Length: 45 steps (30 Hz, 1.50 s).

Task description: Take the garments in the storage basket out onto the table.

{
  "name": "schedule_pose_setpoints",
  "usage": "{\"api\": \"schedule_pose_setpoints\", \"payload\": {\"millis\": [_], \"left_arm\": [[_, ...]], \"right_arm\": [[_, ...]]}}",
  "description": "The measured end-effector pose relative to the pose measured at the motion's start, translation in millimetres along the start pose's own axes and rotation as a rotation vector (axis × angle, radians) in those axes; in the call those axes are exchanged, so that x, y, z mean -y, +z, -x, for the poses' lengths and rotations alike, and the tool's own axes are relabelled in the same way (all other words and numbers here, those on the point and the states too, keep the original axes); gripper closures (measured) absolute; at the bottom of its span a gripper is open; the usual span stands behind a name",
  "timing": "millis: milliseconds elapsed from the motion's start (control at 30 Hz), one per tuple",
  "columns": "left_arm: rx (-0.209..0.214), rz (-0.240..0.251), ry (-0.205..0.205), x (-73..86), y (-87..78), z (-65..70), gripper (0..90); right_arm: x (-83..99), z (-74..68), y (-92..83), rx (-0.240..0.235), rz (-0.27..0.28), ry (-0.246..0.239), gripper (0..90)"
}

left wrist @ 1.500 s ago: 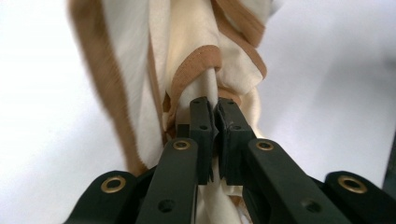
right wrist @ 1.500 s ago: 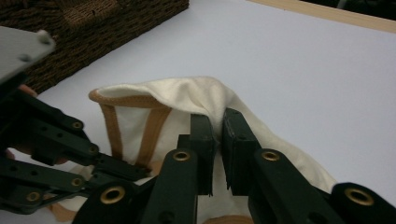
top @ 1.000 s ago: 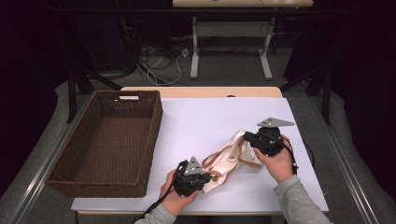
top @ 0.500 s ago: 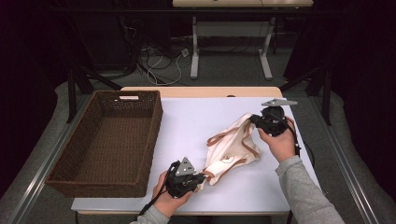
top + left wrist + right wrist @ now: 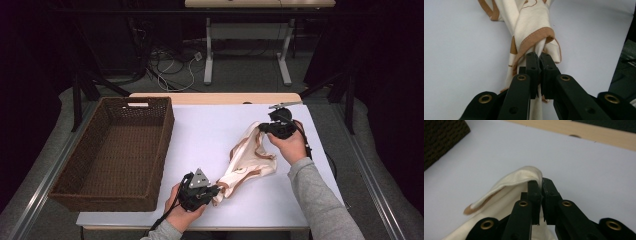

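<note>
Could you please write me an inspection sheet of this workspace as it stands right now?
Surface: white table top with a wooden strip along its far edge.
Job's things: cream garment with brown trim, stretched between the two grippers and resting on the table.
Clutter: dark wicker basket at the table's left, nothing inside.
Grippers: left gripper shut on the garment's bunched near end; right gripper shut on its far edge.
Cables: a black cable trails from each gripper; loose cables on the floor beyond the table.
Surroundings: dim room, another table's white legs behind, grey floor.
</note>
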<state>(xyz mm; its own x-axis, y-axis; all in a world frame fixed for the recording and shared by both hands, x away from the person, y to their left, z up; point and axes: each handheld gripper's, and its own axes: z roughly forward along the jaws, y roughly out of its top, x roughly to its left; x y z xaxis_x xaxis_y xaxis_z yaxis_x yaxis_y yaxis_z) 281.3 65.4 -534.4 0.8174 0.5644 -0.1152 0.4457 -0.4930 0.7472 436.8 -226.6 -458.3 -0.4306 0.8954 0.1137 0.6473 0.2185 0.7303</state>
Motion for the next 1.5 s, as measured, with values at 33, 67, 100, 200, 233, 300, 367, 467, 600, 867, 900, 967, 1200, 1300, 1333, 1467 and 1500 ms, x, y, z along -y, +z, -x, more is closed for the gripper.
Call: {"api": "schedule_pose_setpoints", "payload": {"millis": [33,67,100,200,233,300,367,467,600,867,900,967,1200,1300,1333,1467,1500], "left_arm": [[0.007,0.003,-0.009,0.2,0.8,-0.1,86.5],[0.006,0.0,-0.007,0.3,1.2,-0.8,86.4],[0.01,0.003,-0.013,0.6,1.7,-1.0,86.3],[0.002,0.008,-0.01,1.1,3.6,-2.2,86.0],[0.014,0.013,-0.022,1.4,4.5,-2.2,85.9],[0.01,0.011,-0.022,1.5,5.1,-2.3,85.5],[0.008,0.011,-0.012,1.4,5.4,-3.4,85.1],[0.004,0.017,-0.015,2.1,5.9,-4.6,84.5],[0.0,0.016,-0.015,2.1,6.3,-4.8,84.6],[0.002,0.01,-0.016,1.3,5.7,-5.2,85.1],[0.001,0.012,-0.019,1.0,5.5,-5.3,85.5],[-0.004,0.019,-0.024,0.4,5.7,-6.1,85.9],[-0.012,0.014,-0.032,-0.3,4.9,-8.7,86.4],[-0.012,0.016,-0.037,-1.3,4.2,-9.7,86.5],[-0.019,0.022,-0.035,-1.8,4.2,-10.3,86.6],[-0.027,0.029,-0.046,-3.0,3.5,-12.2,86.7],[-0.027,0.031,-0.048,-3.2,3.6,-13.1,86.8]], "right_arm": [[1.0,-1.5,6.6,0.004,-0.008,-0.009,82.0],[1.4,-2.7,10.4,0.014,-0.012,-0.018,78.5],[1.7,-4.3,15.1,0.01,-0.001,-0.026,73.8],[2.3,-7.6,19.9,0.011,0.018,-0.048,64.6],[2.5,-8.8,20.1,0.017,0.015,-0.041,61.7],[3.3,-9.4,19.3,0.018,0.029,-0.043,58.7],[5.2,-8.9,16.8,0.018,0.037,-0.043,58.2],[10.2,-8.2,11.7,-0.001,0.039,-0.033,58.2],[17.1,-7.4,7.8,-0.018,0.048,-0.036,58.2],[21.5,-11.1,17.9,-0.029,0.022,-0.043,56.6],[21.0,-12.3,21.1,-0.031,0.021,-0.049,56.3],[19.8,-14.9,27.3,-0.04,0.017,-0.05,55.1],[16.0,-28.3,54.2,-0.067,0.011,-0.046,49.3],[15.2,-35.9,66.0,-0.066,-0.007,-0.044,48.7],[15.5,-38.3,70.1,-0.06,-0.01,-0.048,49.3],[17.9,-45.3,82.1,0.017,-0.009,-0.076,64.2],[18.3,-45.7,84.1,0.032,-0.015,-0.073,68.7]]}}
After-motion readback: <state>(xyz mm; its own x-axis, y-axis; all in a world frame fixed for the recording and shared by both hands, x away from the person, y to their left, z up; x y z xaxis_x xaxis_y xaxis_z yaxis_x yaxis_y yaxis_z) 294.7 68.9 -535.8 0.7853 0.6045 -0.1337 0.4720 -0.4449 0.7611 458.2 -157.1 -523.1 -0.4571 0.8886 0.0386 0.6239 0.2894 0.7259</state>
